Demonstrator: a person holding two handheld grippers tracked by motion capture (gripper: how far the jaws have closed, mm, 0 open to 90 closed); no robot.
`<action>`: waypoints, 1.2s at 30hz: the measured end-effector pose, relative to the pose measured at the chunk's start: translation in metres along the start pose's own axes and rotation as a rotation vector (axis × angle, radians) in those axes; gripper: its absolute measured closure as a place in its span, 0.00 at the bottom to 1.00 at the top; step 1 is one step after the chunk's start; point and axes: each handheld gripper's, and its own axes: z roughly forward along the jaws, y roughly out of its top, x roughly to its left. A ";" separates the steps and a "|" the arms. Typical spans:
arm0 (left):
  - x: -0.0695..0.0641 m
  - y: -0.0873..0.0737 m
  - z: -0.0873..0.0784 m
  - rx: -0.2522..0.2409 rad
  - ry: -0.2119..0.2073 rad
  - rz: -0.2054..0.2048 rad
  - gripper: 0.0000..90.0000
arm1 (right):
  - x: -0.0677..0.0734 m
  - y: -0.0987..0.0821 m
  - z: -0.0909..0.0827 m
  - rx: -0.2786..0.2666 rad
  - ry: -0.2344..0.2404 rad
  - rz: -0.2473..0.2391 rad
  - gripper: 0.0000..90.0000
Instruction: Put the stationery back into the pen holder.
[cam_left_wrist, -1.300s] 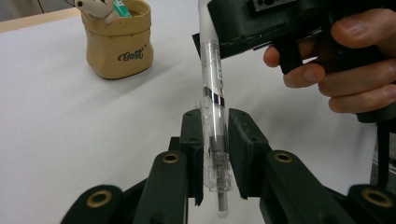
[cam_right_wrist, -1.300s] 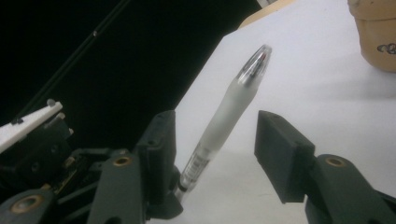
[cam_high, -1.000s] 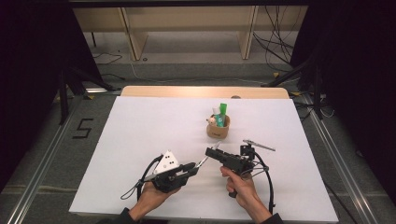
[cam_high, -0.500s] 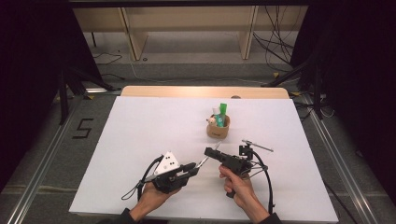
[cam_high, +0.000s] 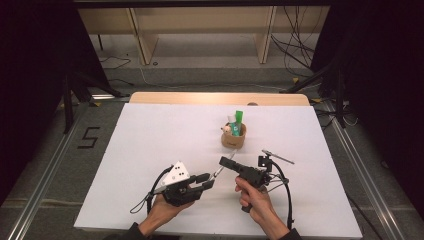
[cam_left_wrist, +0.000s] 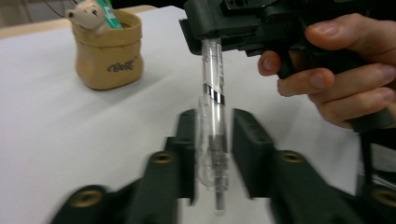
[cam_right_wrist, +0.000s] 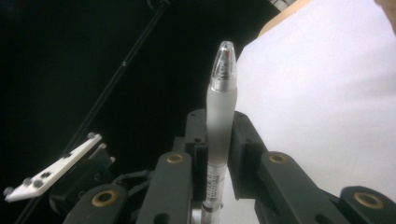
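Observation:
A clear pen (cam_high: 223, 166) spans the gap between my two grippers above the white table (cam_high: 150, 135). My right gripper (cam_high: 226, 163) has just closed further and is shut on the pen's barrel (cam_right_wrist: 221, 107), whose clear tip end points away past its jaws. My left gripper (cam_left_wrist: 214, 135) has its jaws on either side of the pen's other end (cam_left_wrist: 212, 84). Those jaws have just been opening, and a thin gap shows on each side of the pen. In the high view the left gripper (cam_high: 206, 181) sits just left of the right one.
A tan cup (cam_high: 233, 138) with a green tube (cam_high: 239, 121) and a small bear figure (cam_left_wrist: 88, 16) stands a little beyond the grippers. Cables trail from both grippers toward the table's near edge. Dark floor and stands surround the table.
The left gripper's jaws now stand a little wider around the pen. Both hands have stayed where they were.

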 end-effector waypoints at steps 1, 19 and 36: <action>-0.001 0.000 0.000 0.001 0.003 0.006 0.55 | 0.001 0.001 -0.001 -0.001 -0.003 -0.010 0.89; 0.021 -0.005 -0.032 0.011 0.040 -0.020 0.30 | 0.017 0.040 -0.031 -0.127 -0.119 -0.234 0.89; 0.038 -0.025 -0.055 0.072 0.109 -0.043 0.22 | 0.025 0.098 -0.048 -0.244 -0.257 -0.334 0.89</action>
